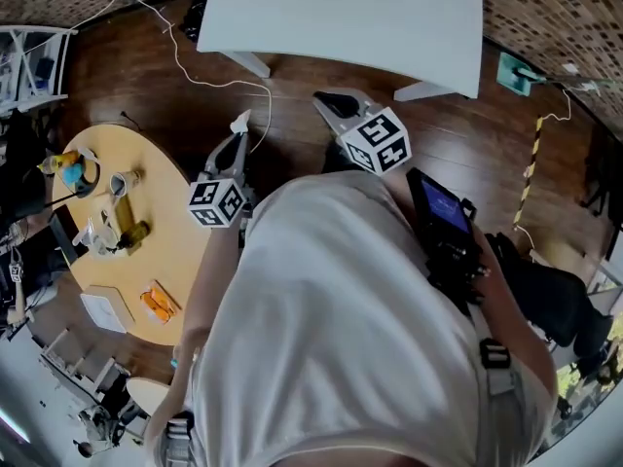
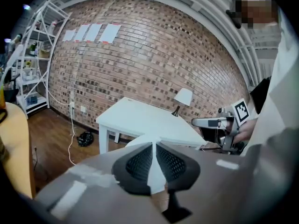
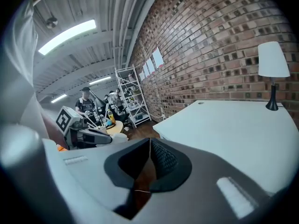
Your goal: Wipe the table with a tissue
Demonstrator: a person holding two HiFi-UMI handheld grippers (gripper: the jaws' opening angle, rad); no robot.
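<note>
A person holds a thin white paper tissue [image 2: 153,168] pinched in the nearly closed left gripper [image 2: 153,143], pointed at a white rectangular table [image 2: 140,118] whose tabletop it does not yet touch; wiping looks about to begin. The right gripper [image 3: 150,141] is alongside, its jaws together on nothing. The next move calls for lowering the tissue flat onto the tabletop's near edge. Only the head view shows the round wooden side table [image 1: 161,178]. Only the gripper views show the white-shaded lamp [image 3: 273,59] at the tabletop's far edge.
</note>
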